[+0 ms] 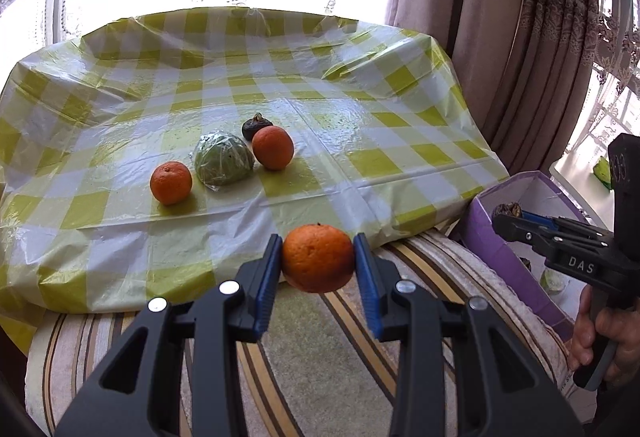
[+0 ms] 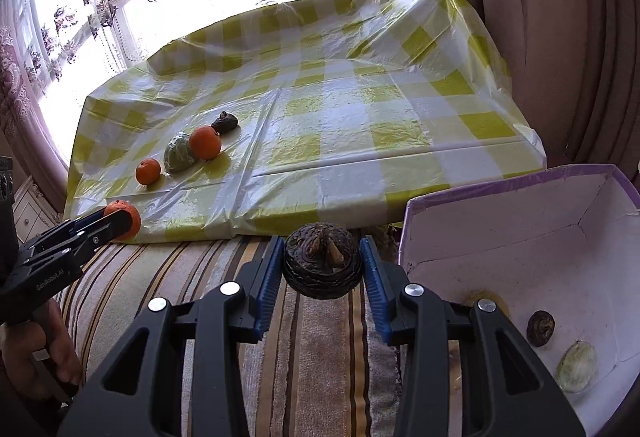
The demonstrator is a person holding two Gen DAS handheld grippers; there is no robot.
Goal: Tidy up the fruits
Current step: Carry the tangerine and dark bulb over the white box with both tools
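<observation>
Your left gripper is clamped on an orange, which sits squarely between the two blue finger pads, at their tips, touching both. You are holding it above the striped cushion, just off the near edge of the checked tablecloth.

Your right gripper is clamped on a dark wrinkled fruit, again held between the pads at the fingertips, with its stem end facing the camera. It hangs over the same striped cushion, just left of the purple-rimmed box.

On the tablecloth four pieces lie close together in a loose row: a small orange nearest your left, a green fruit in plastic wrap just beside it, a larger orange touching or nearly touching the wrapped one, and a dark shrivelled fruit right behind that.

Inside the box, from the right wrist view, a small dark fruit and a pale green fruit rest on the white floor near the close corner, near each other but apart.
</observation>
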